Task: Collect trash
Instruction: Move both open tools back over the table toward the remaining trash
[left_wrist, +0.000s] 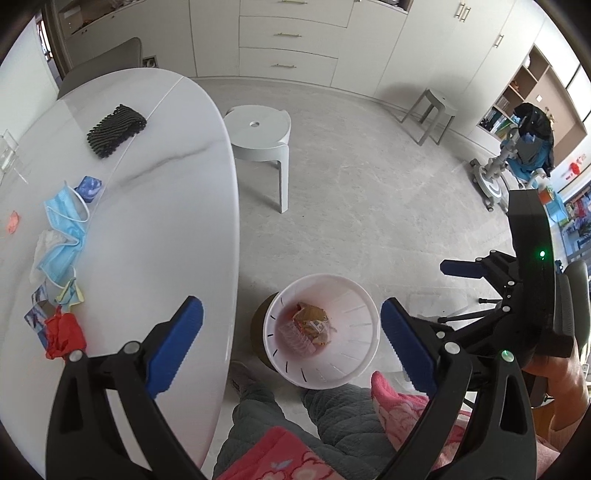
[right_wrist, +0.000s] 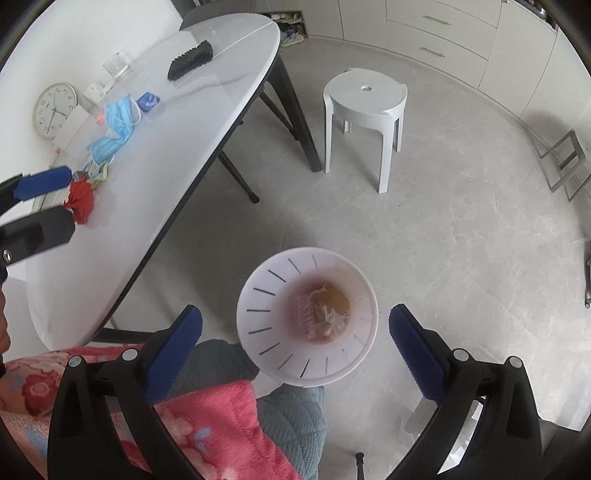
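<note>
Both jaws are standing wide and empty: right gripper (right_wrist: 295, 347) hanging over the white slotted plastic bin (right_wrist: 258, 332), left gripper (left_wrist: 291, 343) needing the crumpled red wrapper (left_wrist: 64, 334) on the near-left white table (left_wrist: 166, 221).

Table: white oval top (left_wrist: 177, 192), left of the floor.
Far end: dark knitted cloth (left_wrist: 116, 130), clear glass container (left_wrist: 7, 151).
Middle: blue packet (left_wrist: 89, 187), blue face masks (left_wrist: 64, 236), white tissue (left_wrist: 46, 243).
Near end: red crumpled scrap (left_wrist: 64, 334).
Floor: grey (left_wrist: 369, 206), carried white bin (left_wrist: 321, 328) holding wrappers, white stool (left_wrist: 260, 138) farther off.
</note>
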